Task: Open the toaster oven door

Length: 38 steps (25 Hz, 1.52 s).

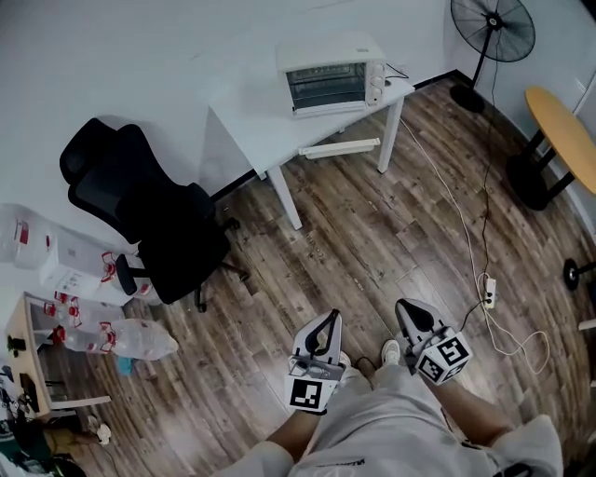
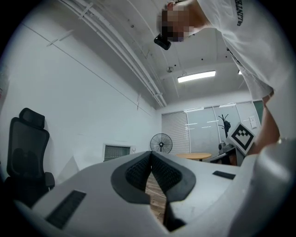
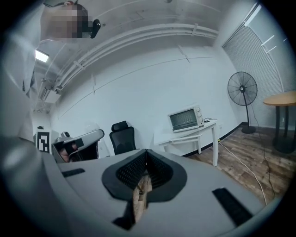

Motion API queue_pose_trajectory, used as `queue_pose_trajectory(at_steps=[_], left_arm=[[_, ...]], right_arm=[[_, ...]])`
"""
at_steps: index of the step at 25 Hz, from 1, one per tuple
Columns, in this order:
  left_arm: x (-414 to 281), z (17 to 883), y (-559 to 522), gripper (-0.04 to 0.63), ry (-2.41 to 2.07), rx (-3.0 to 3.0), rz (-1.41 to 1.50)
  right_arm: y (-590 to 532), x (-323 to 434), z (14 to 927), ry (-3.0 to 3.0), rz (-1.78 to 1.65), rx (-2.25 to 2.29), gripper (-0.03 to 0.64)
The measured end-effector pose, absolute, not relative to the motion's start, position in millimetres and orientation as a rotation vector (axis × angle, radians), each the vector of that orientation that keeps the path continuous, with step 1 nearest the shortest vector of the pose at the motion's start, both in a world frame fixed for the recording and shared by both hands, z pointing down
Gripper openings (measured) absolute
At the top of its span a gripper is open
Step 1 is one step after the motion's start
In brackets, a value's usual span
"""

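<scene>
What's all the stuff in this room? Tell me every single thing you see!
toaster oven: one, white, on the table, door shut
table: one, white, against the wall
office chair: one, black, left of the table
fan: one, black, standing far right by the wall
round table: one, yellow-wood top on a black base, at the right edge
power strip: one, white, on the floor with a long cord
plastic packages: a few, clear with red marks, lower left; contents unclear
floor: brown wood planks
shorts: light grey, on the person, bottom middle
left gripper: one, white with black pads, shut, empty
right gripper: one, same colours, shut, empty
</scene>
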<state>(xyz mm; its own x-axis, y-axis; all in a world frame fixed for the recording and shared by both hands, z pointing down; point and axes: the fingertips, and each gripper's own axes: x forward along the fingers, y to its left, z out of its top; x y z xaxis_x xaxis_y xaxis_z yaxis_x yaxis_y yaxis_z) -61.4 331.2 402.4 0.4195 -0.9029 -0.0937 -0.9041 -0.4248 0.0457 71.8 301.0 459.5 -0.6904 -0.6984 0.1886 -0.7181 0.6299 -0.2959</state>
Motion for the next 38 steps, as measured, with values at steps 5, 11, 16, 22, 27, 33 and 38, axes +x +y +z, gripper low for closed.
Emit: queue_pose_trajectory(at_steps=[5, 11, 16, 22, 27, 33, 38], left_arm=[[-63.0, 392.8, 328.7, 0.008, 1.724, -2.613, 0.163], [-48.8, 384.0, 325.4, 0.008, 1.772, -2.575, 0.127], [-29.9, 371.7, 322.4, 0.008, 1.754, -2.543, 0.145], [-10.1, 348.9, 322.7, 0.008, 1.695, -2.533, 0.148], [-9.8, 349.9, 322.7, 0.008, 1.7, -2.531, 0.138], [-0.5, 353.6, 321.1, 0.008, 1.703, -2.542, 0.145], [0.6, 352.5, 319.7, 0.008, 1.711, -2.533, 0.132]], right_arm=[[301.3, 99.8, 451.6, -2.788, 0.545, 1.242, 0.017], [291.2, 130.2, 423.5, -2.828, 0.47, 1.238, 0.017], [287.1, 152.5, 396.9, -2.859, 0.416, 1.257, 0.017], [295.0, 179.3, 379.5, -2.881, 0.381, 1.305, 0.017], [296.6, 178.6, 379.8, -2.88, 0.373, 1.313, 0.017], [296.8, 185.0, 387.6, -2.868, 0.392, 1.303, 0.017], [297.4, 182.1, 390.6, -2.881, 0.438, 1.274, 0.017]])
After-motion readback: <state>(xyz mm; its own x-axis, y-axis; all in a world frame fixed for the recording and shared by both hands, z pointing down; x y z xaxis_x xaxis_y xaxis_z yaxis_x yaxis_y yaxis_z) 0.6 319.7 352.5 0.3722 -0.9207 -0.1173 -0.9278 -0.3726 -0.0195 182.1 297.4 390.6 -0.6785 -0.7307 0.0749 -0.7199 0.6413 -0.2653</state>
